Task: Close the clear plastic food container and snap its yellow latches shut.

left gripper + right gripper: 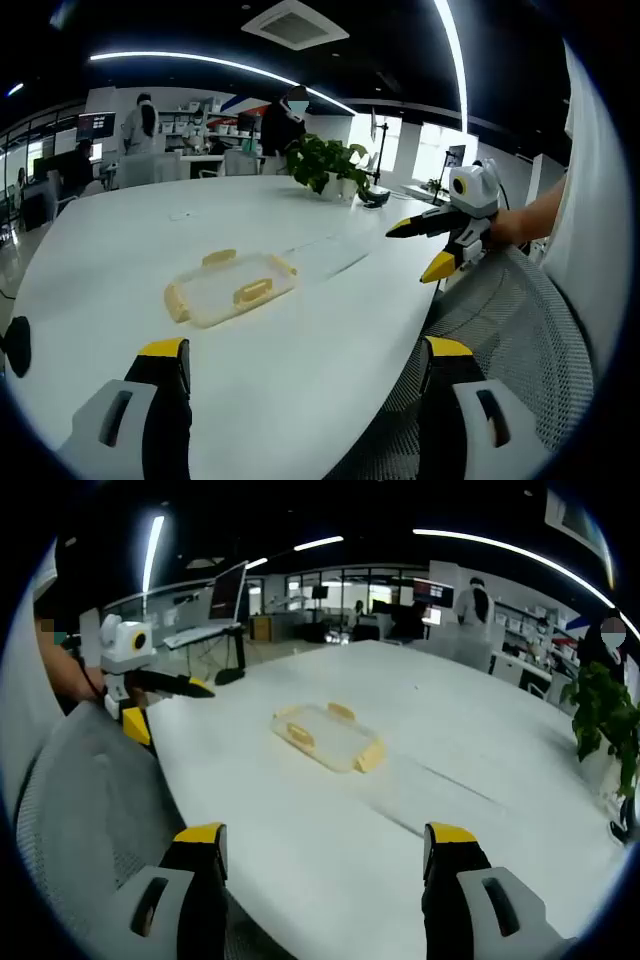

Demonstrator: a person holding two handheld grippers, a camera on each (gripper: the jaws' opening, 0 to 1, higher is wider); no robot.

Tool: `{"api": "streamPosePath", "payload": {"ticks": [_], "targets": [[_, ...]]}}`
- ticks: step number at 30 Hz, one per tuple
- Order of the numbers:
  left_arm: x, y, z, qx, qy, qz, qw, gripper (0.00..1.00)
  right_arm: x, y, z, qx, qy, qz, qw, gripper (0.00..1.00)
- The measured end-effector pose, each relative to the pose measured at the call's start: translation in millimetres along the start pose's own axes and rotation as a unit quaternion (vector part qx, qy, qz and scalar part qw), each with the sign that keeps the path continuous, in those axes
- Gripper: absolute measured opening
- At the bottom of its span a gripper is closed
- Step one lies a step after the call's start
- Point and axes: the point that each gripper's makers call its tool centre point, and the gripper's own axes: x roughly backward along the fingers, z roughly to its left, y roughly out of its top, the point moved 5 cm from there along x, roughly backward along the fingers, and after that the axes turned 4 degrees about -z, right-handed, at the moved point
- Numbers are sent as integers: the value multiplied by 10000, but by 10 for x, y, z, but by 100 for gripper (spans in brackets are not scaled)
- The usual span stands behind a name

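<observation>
Clear food container (231,288) lies flat on the white table (120,240), ahead of both grippers and touched by neither; latch state (yellow tabs (300,734) around its rim) is hard to make out. Left gripper (300,365) jaws spread, empty. Right gripper (325,845) likewise. A potted plant (328,165) stands beyond.

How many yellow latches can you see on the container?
4 latches on the container: in the left gripper view one on the far side, one at the left end, one on the near side, one at the right end.
</observation>
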Motion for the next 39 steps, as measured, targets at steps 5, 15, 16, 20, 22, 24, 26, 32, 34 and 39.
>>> {"api": "streamPosePath", "payload": {"ticks": [5,15,16,20,22,24,26,32,34,39], "targets": [[7,-36,16,27,23,22,10000,95,-3,-14,2,-5,-5,14,10000,80],[12,-61,13,39,44,95,9999,94,14,-4,-11,-52,-38,-43,10000,79],[11,-67,12,50,35,109,9999,94,15,-2,-12,-62,-38,-51,10000,79],[5,-70,6,47,17,151,9999,94,14,3,-21,-88,-49,-55,9999,79],[1,-83,12,53,21,193,9998,94,10,1,-26,-89,-50,-44,9999,78],[-1,-81,19,49,21,202,9998,94,6,-3,-27,-89,-40,-21,9999,78],[-3,-73,15,30,15,218,9998,94,3,-8,-28,-88,-40,3,10000,77],[-10,-84,5,-5,-19,272,9996,92,8,-2,-44,-126,-62,-8,9999,76],[-14,-98,6,-5,-32,324,9995,92,9,-3,-45,-126,-63,-3,9999,75],[-11,-107,10,4,-34,347,9994,92,8,-5,-45,-137,-60,13,9999,75]]}}
